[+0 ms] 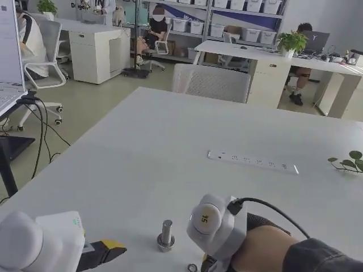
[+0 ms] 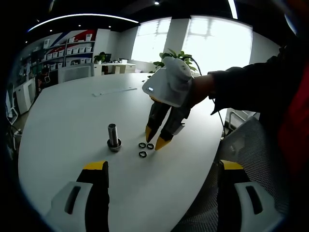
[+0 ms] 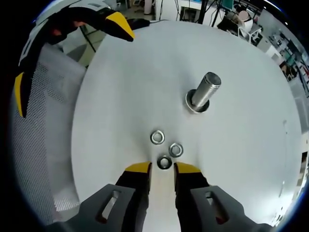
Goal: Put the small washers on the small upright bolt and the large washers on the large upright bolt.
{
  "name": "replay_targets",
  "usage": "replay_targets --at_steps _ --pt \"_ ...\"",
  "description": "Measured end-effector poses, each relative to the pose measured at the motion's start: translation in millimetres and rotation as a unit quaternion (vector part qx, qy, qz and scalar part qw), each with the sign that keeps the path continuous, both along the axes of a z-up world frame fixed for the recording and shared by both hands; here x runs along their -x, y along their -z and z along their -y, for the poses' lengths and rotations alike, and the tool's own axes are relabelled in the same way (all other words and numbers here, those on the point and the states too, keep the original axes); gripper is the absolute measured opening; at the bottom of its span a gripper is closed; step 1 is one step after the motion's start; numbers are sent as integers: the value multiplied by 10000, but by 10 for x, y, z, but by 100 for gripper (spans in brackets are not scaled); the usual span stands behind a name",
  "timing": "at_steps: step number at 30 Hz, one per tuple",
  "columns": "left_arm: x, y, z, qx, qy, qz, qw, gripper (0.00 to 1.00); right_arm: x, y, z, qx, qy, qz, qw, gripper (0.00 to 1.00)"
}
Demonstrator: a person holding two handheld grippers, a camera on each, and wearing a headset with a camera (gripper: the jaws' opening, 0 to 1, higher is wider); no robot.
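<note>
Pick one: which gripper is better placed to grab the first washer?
Right. The right gripper, jaws open, sits just short of the nearest washer; the left gripper hangs farther back, jaws wide.

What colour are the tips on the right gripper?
Yellow. The right gripper shows them best in the right gripper view.

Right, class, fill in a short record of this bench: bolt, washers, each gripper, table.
bolt: one, upright on the table
washers: three, lying flat in a cluster beside the bolt
right gripper: open narrowly, tips at the nearest of the washers
left gripper: open wide, holding nothing
table: white
</note>
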State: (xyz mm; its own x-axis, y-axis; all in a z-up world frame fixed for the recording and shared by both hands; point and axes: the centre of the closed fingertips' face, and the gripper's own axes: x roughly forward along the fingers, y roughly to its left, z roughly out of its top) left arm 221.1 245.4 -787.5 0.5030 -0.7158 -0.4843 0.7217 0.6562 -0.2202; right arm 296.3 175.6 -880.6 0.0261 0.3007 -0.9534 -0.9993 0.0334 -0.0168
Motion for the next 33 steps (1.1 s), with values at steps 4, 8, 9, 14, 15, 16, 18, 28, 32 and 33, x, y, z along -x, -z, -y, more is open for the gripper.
replay_targets --at_steps 4,8,9,14,15,16,18,28,32,33 --pt "-1 -1 -1 7 -9 1 10000 94 10 10 -1 5 -26 -10 10000 20" --pt "-1 4 -9 2 -17 -9 10000 94 -1 8 0 4 -19 -12 10000 19" --pt "-2 2 -8 5 -19 -7 10000 94 0 9 5 17 -34 -8 10000 18" --pt "-6 3 -9 8 -26 -4 10000 94 -14 7 8 29 -52 9 10000 16" --pt "-5 4 -8 16 -27 -13 10000 94 -17 7 7 33 -64 14 10000 16" --pt "-6 4 -8 13 -27 -7 10000 94 -20 7 7 35 -69 20 10000 15" --pt "-6 5 -7 13 -27 -9 10000 94 -23 8 7 33 -59 15 10000 15" --pt "-10 3 -10 16 -36 -6 10000 93 -21 10 6 1 -45 20 10000 13" --pt "-10 2 -14 19 -38 -4 10000 93 -12 12 -1 5 -58 25 10000 13" --pt "-9 3 -16 16 -37 -8 10000 93 -10 12 -3 4 -57 25 10000 13"
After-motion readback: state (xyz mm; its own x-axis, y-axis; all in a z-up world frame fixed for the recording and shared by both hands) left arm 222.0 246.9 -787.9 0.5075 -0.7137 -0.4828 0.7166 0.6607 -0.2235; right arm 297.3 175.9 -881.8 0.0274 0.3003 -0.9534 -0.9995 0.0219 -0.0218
